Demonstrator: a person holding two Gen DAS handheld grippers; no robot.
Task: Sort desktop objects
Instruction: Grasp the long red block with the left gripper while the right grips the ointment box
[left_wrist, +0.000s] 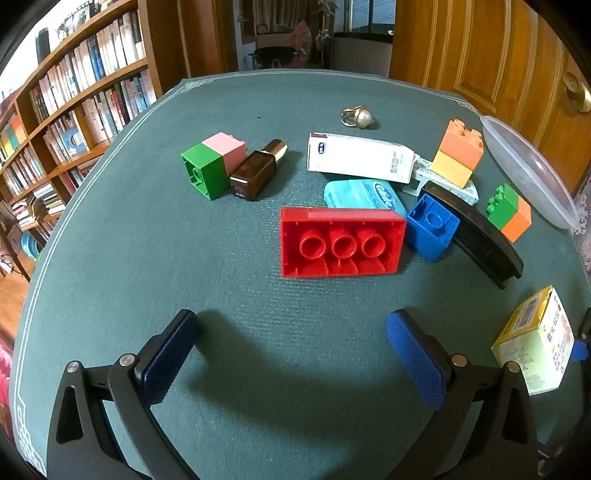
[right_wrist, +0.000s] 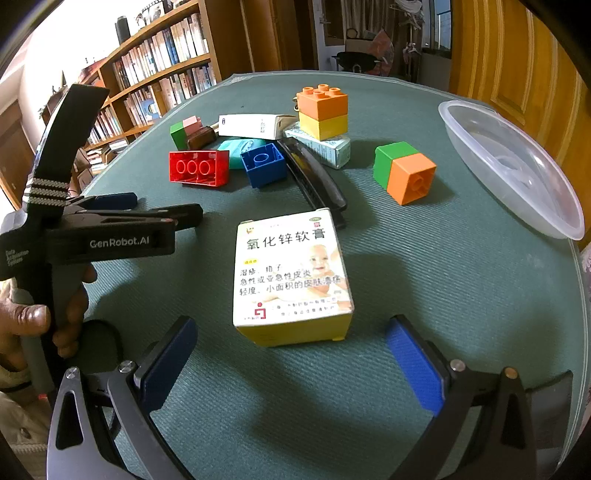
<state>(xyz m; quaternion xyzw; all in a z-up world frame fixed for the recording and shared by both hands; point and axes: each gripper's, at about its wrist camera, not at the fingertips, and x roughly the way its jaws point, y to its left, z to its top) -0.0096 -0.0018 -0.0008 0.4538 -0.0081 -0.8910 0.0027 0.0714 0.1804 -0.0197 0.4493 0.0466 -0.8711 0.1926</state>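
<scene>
Hovering wide open over the woven green tablecloth (left_wrist: 110, 229): left gripper (left_wrist: 291, 354), ribbed blue pads spread, nothing between them. Just ahead, lying hollow side up, a glossy red plastic brick (left_wrist: 341, 242) with three round tubes, touching a blue cube brick (left_wrist: 432, 227). Behind these, a teal floss case (left_wrist: 364, 194), a long white carton (left_wrist: 360, 157), a brown faceted bottle (left_wrist: 255, 173) against a green-and-pink block (left_wrist: 212, 164), a pearl ring (left_wrist: 358, 117). Spread equally wide and empty, right gripper (right_wrist: 291, 363), facing a yellow-edged cardboard medicine box (right_wrist: 291, 278) lying flat near its pads. Farther right, an orange-and-green block (right_wrist: 404, 171) and a clear shallow plastic bowl (right_wrist: 513, 162) at the table edge. Curved black comb (right_wrist: 314, 177) beside the blue brick.
</scene>
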